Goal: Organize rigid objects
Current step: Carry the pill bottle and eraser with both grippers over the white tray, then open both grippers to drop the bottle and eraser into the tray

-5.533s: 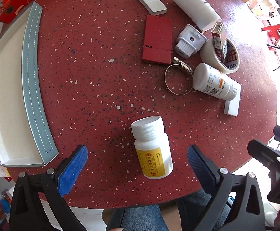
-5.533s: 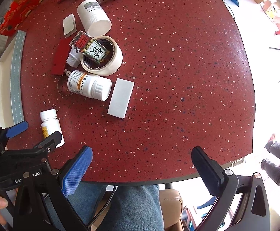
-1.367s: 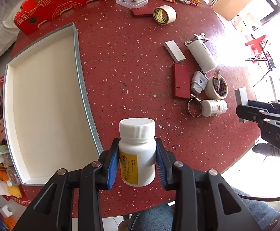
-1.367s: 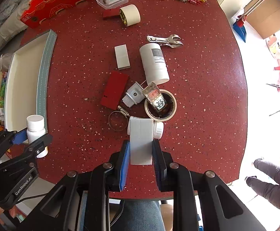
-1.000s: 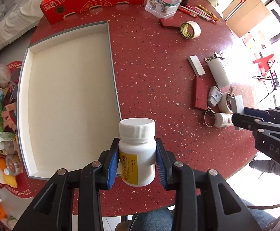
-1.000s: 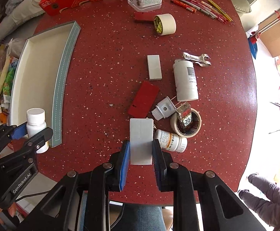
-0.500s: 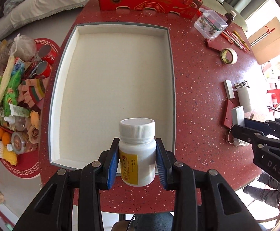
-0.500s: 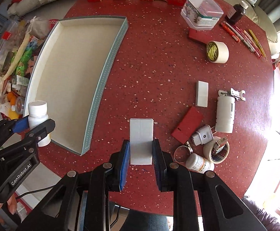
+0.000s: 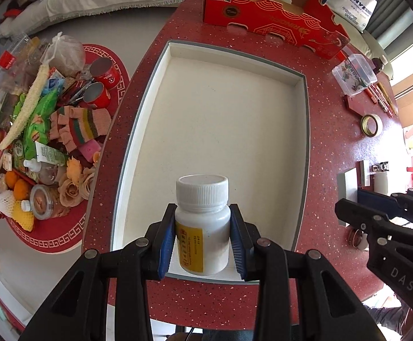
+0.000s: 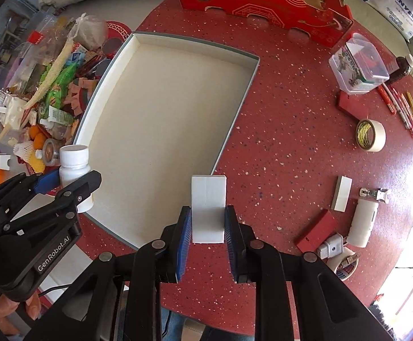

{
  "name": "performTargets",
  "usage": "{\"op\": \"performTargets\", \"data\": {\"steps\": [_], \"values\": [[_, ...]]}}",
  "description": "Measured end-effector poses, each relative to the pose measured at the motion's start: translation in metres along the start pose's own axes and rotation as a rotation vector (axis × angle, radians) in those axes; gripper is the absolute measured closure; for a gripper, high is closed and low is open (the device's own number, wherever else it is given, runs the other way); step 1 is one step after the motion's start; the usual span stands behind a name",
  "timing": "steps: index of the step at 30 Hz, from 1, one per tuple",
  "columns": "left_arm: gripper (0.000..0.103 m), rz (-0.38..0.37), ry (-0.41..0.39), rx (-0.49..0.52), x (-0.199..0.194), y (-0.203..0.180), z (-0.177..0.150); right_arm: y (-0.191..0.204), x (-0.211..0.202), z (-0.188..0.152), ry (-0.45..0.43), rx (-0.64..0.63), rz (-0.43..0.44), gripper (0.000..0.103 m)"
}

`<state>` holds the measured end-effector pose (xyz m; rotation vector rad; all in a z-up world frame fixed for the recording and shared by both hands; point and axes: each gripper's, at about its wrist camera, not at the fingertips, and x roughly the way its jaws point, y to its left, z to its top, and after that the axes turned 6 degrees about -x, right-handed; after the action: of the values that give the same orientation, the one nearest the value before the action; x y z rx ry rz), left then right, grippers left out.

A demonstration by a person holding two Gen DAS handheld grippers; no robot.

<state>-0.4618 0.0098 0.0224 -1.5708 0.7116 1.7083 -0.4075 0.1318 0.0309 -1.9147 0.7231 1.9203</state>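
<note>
While clamped, pill bottle (image 9: 202, 227) between left gripper (image 9: 202, 238) jaws, over tray (image 9: 301, 153)

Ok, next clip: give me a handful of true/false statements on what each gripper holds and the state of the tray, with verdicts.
1. The left gripper is clamped on a white pill bottle with a yellow label. True.
2. The right gripper is empty. False: its pads press on a white rectangular block.
3. The white tray already holds several objects. False: nothing lies in it.
4. The pill bottle's cap is off. False: the white ribbed cap is on.
5. A roll of tape lies on the red table, outside the tray. True.
6. In the left wrist view, the bottle hangs over the tray's near end. True.
</note>
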Motion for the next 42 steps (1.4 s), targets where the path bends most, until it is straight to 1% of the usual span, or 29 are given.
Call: {"op": "performTargets", "data": {"steps": [1, 3, 6, 11, 19, 25, 27, 28, 29, 30, 31, 32, 33, 37, 38, 39, 42], "values": [[0.065, 0.000, -0.001, -0.007, 0.002, 0.001, 0.000, 0.004, 0.001, 0.004, 0.001, -0.014, -0.002, 0.079], [0.065, 0.001, -0.003, -0.039, 0.017, -0.005, -0.021, 0.011, 0.002, 0.009, -0.002, -0.038, -0.001, 0.079], [0.065, 0.004, 0.000, -0.055, 0.031, -0.011, -0.031, 0.018, 0.002, 0.018, -0.011, -0.055, 0.000, 0.079], [0.065, 0.021, 0.011, -0.060, 0.043, -0.010, -0.032, 0.020, 0.007, 0.032, -0.015, -0.044, 0.009, 0.079], [0.065, 0.042, 0.057, -0.071, 0.072, -0.009, -0.040, 0.024, 0.029, 0.048, 0.021, -0.015, 0.032, 0.079], [0.064, 0.063, 0.079, -0.031, 0.094, -0.007, -0.049, 0.031, 0.043, 0.054, 0.044, -0.036, 0.030, 0.079], [0.059, 0.078, 0.088, -0.021, 0.100, -0.002, -0.052, 0.030, 0.047, 0.053, 0.059, -0.039, 0.050, 0.078], [0.042, 0.088, 0.092, -0.015, 0.102, 0.001, -0.053, 0.029, 0.050, 0.053, 0.074, -0.036, 0.066, 0.077], [0.019, 0.090, 0.096, -0.024, 0.104, 0.005, -0.052, 0.029, 0.053, 0.054, 0.090, -0.029, 0.068, 0.064], [0.012, 0.084, 0.100, -0.046, 0.105, 0.012, -0.050, 0.026, 0.054, 0.053, 0.095, -0.020, 0.050, 0.054], [0.006, 0.081, 0.094, -0.065, 0.104, 0.019, -0.048, 0.024, 0.053, 0.052, 0.090, -0.012, 0.031, 0.030], [0.000, 0.074, 0.086, -0.068, 0.104, 0.024, -0.047, 0.021, 0.050, 0.052, 0.073, -0.003, 0.040, 0.011], [0.000, 0.073, 0.078, -0.062, 0.103, 0.028, -0.046, 0.017, 0.047, 0.050, 0.056, 0.004, 0.058, 0.008], [0.000, 0.079, 0.075, 0.007, 0.100, 0.032, -0.047, 0.006, 0.029, 0.044, 0.024, -0.004, 0.068, 0.007], [0.000, 0.075, 0.072, 0.015, 0.096, 0.032, -0.047, 0.002, 0.023, 0.041, 0.009, -0.008, 0.065, 0.006], [0.000, 0.063, 0.064, 0.016, 0.092, 0.033, -0.048, -0.002, 0.018, 0.037, -0.005, -0.011, 0.058, 0.001], [0.000, 0.018, 0.047, 0.016, 0.074, 0.029, -0.046, -0.017, 0.003, 0.020, -0.040, 0.002, 0.054, 0.000]]}}
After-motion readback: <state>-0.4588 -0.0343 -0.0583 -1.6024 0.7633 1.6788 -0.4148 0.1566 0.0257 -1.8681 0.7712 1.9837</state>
